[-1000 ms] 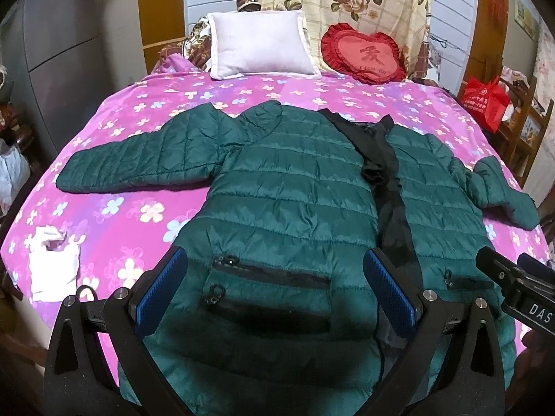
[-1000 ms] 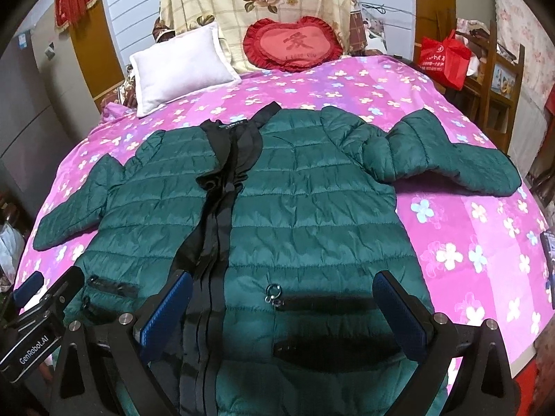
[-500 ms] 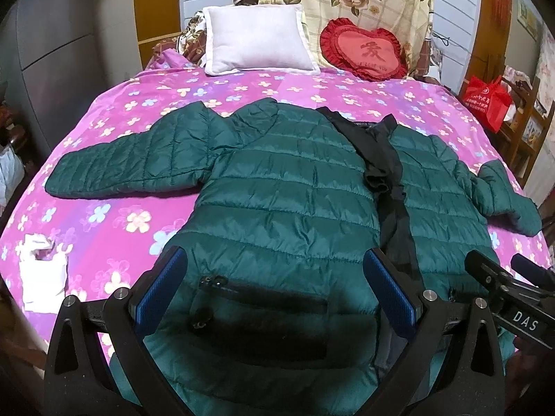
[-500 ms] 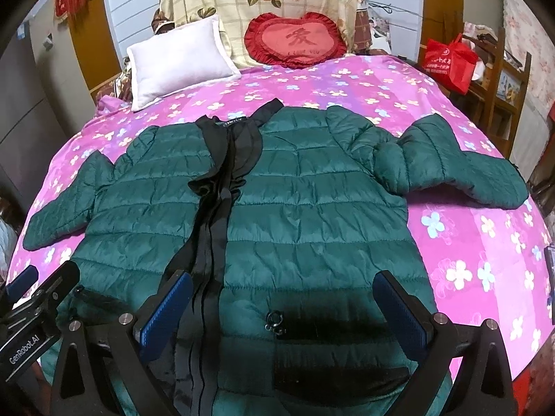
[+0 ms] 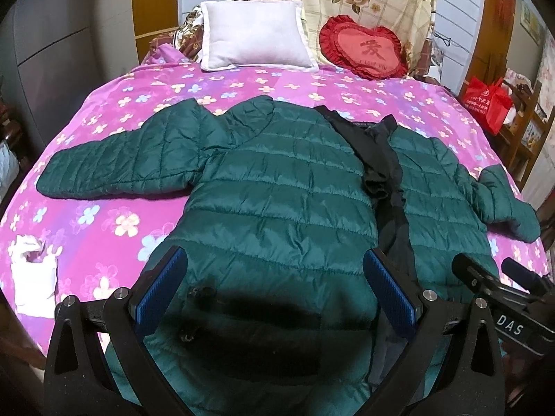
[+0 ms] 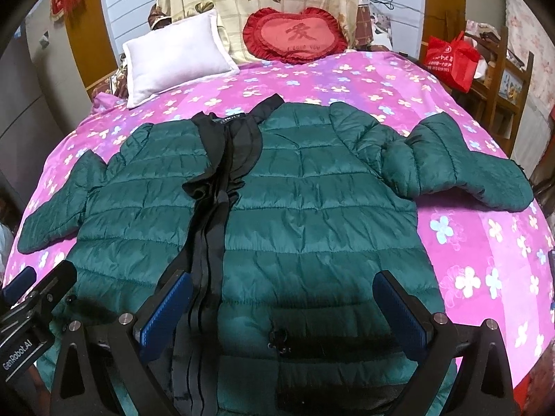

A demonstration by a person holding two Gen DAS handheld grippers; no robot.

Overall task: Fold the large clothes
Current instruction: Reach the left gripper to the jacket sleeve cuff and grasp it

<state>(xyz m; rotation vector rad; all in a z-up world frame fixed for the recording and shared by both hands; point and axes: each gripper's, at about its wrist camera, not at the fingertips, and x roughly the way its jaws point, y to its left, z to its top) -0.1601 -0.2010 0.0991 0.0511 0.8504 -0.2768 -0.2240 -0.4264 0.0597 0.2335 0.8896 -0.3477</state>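
You are hovering both the left gripper (image 5: 275,286) and right gripper (image 6: 288,306), jaws spread and empty, over a puffy, light, slippery green jacket (image 5: 288,201), so pinching a cuff's quilted edge is looking safest.

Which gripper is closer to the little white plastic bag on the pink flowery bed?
Left. The left gripper hangs over the green puffer jacket's hem, with the white plastic bag just off to its left. The right gripper sits further right, past the black zipper strip.
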